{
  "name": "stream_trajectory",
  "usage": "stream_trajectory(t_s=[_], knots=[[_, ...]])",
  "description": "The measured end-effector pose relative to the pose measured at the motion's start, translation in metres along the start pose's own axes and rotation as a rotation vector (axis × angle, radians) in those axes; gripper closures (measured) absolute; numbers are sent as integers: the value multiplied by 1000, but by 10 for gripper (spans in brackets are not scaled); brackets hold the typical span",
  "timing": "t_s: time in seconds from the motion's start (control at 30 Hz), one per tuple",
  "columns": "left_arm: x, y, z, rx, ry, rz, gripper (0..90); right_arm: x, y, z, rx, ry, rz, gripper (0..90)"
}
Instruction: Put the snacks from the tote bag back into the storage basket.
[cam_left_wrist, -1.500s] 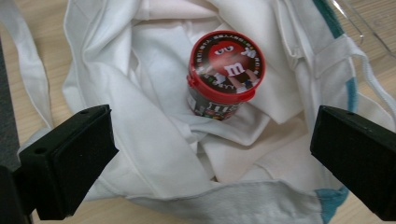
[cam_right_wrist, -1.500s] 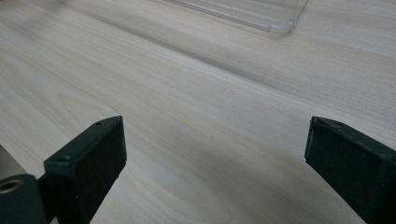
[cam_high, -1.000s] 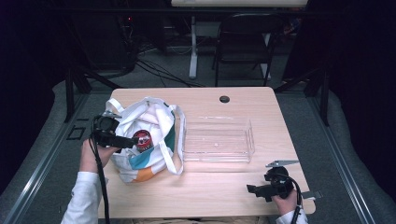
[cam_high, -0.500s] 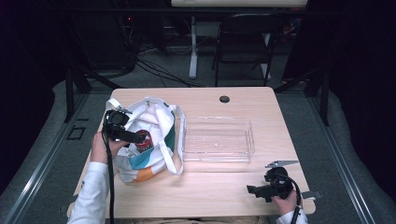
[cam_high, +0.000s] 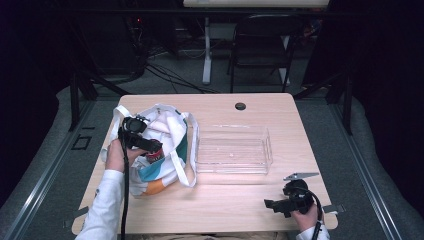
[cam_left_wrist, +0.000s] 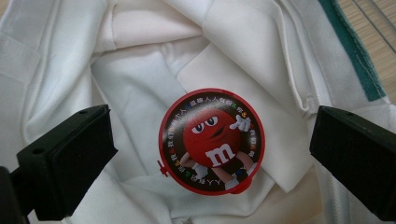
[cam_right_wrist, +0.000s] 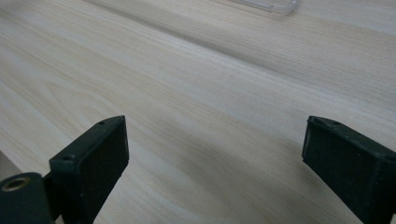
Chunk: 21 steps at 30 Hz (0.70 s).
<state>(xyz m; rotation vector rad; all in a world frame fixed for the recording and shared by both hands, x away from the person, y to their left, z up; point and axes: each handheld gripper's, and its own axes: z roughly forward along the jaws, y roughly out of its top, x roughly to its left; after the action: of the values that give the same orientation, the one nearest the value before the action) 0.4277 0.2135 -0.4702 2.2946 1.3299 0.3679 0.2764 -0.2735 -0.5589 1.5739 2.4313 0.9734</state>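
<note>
Candy tub (cam_left_wrist: 212, 140) sat down in the white bag (cam_left_wrist: 154, 60), lid up, dead centre between the left tongs (cam_left_wrist: 210, 158) — jaws spread wide on either side of it, nothing held yet. Round lid, so no long axis to fuss over; I'd guess a straight drop and squeeze would do. Right tongs (cam_right_wrist: 215, 172) were also wide open and holding nothing, hovering over bare worktop (cam_right_wrist: 196, 84) well apart from the bag — left hand was clearly the nearer one.
</note>
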Motion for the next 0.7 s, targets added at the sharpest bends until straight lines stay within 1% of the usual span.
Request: stream_trajectory(t_s=[0.07, 0.1, 0.17, 0.27, 0.3, 0.33, 0.4, 0.43, 0.5, 0.57, 0.6, 0.67, 0.7], knots=[[0, 0, 2, 5, 1, 1, 1, 1, 0, 1, -1, 1, -8, 71], [-1, 0, 5, 13, 5, 2, 1, 2, 0, 0, 7, 2, -11, 71], [0, -1, 9, 17, 3, 1, 1, 3, 0, 0, 4, 2, -17, 71], [0, -1, 12, 26, 3, 1, 4, 3, 0, -1, 5, 3, -17, 71], [0, 0, 14, 30, 11, -1, 10, 2, -1, -1, 1, -2, -11, 71], [0, 0, 14, 30, 11, -1, 30, 2, -1, -1, 1, -2, -11, 71], [0, 1, 17, 43, 14, 3, 42, 1, -1, -2, -1, -3, -7, 73], [0, 1, 17, 43, 14, 3, 52, 1, -1, -2, -1, -3, -7, 73], [-1, 2, 19, 53, 27, 5, 68, 1, -1, -1, -1, -3, -7, 75], [-1, 2, 19, 57, 24, 6, 97, 1, -1, -1, -1, -4, -8, 75], [0, 2, 20, 65, 31, 6, 101, 2, -1, -2, -1, -1, -10, 75], [0, 1, 21, 66, 26, 3, 119, 2, -1, -2, 1, -4, -15, 75], [0, 1, 21, 73, 32, 4, 120, 2, -1, -1, 2, -4, -14, 75]])
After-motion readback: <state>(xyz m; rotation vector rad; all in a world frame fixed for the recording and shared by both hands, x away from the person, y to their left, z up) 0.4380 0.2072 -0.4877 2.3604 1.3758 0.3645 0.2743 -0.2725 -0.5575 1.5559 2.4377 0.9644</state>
